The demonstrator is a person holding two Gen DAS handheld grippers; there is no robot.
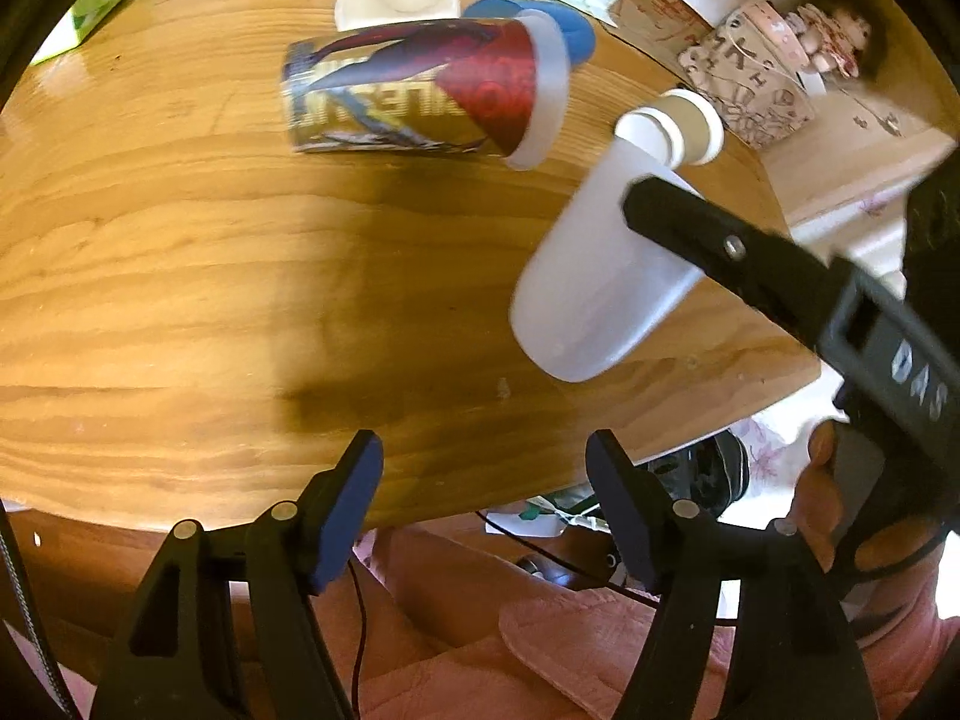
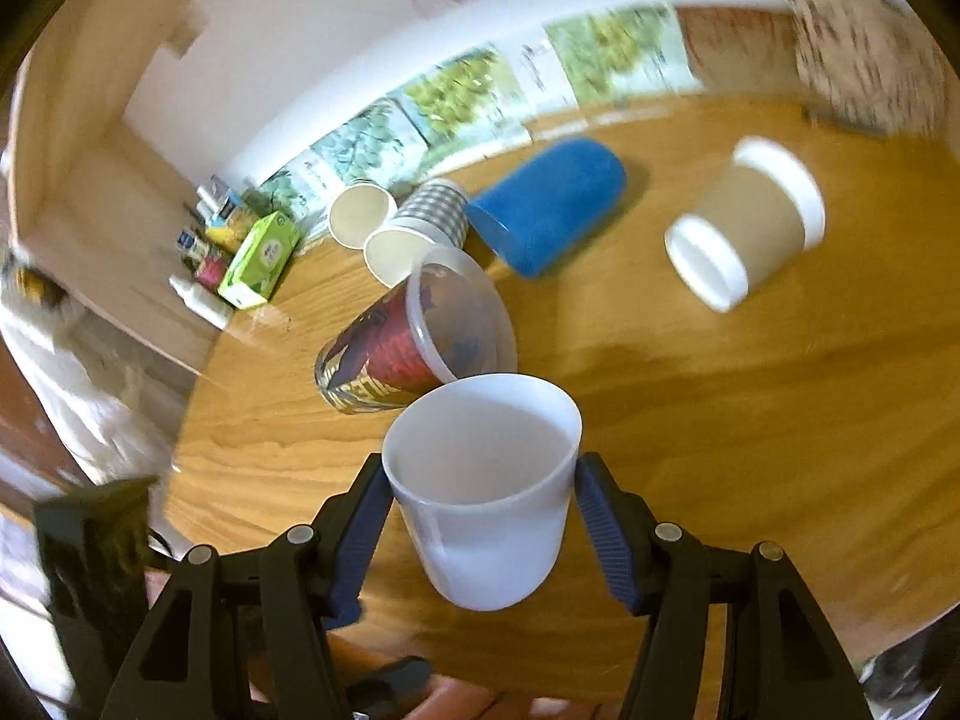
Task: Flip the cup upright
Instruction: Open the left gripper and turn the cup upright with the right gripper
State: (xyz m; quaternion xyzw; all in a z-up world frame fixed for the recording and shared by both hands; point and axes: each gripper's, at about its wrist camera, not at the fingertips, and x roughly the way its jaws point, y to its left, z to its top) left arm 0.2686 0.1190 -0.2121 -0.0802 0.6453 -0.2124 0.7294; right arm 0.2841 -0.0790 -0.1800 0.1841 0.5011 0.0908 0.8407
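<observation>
My right gripper [image 2: 480, 498] is shut on a white plastic cup [image 2: 480, 480] and holds it above the wooden table [image 2: 720, 420], its mouth facing the camera. The same cup [image 1: 594, 276] shows in the left wrist view, tilted in the air, with one right finger [image 1: 690, 222] across it. My left gripper [image 1: 486, 480] is open and empty over the table's near edge.
A printed cup with a clear lid [image 2: 414, 348] lies on its side mid-table. A blue cup [image 2: 546, 204], a brown paper cup [image 2: 744, 222], a checked cup [image 2: 420, 228] and another paper cup [image 2: 360, 213] also lie on their sides. A green box [image 2: 258, 261] stands far left.
</observation>
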